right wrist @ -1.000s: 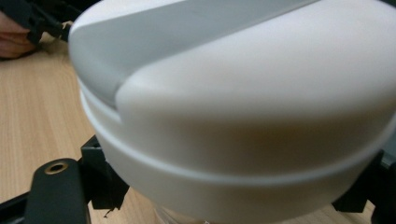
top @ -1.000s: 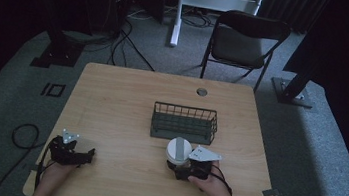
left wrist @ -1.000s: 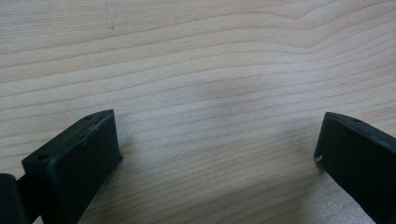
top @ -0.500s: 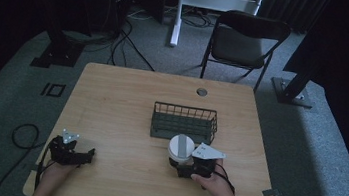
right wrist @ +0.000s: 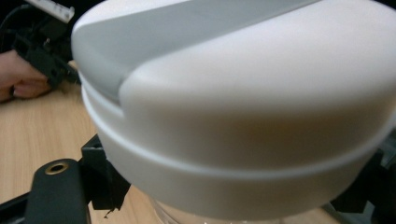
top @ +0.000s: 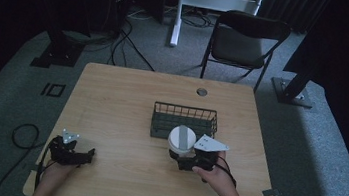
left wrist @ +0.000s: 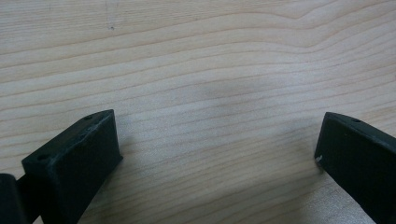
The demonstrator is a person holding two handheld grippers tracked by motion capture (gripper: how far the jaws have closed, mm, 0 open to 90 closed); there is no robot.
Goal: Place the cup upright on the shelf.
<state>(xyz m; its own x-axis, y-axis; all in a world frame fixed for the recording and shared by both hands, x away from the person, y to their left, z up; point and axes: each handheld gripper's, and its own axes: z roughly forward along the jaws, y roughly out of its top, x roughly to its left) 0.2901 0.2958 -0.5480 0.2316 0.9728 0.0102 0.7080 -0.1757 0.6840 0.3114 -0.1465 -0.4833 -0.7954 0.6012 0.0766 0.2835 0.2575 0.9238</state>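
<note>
White lid with a grey band, capping a clear-bodied container (top: 181, 139), clamped in the right claw (top: 186, 156) just in front of the wire basket (top: 184, 122). Gripped low, below the lid's rim, with black jaws pressing the body from either side in the right gripper view (right wrist: 243, 107); probably chosen so the lid stays free and the weight hangs steady under the hold. Held upright, lid upward, likely to keep whatever is inside from shifting. Positioned close to the basket's near wall, apparently ready for a lift over the rim and a set-down inside; hard to tell whether the base touches the wooden surface (top: 121, 101) or rides slightly above it.

Left claw (top: 86, 154) parked near the front left corner, well apart from container and basket, jaws spread wide over bare wood grain in the left gripper view (left wrist: 217, 156), gripping nothing. Kept aside, seemingly to leave the path clear and stay available for steadying the basket if needed.

Main risk, by judgement: lid rim catching on the basket wire during the lift.
</note>
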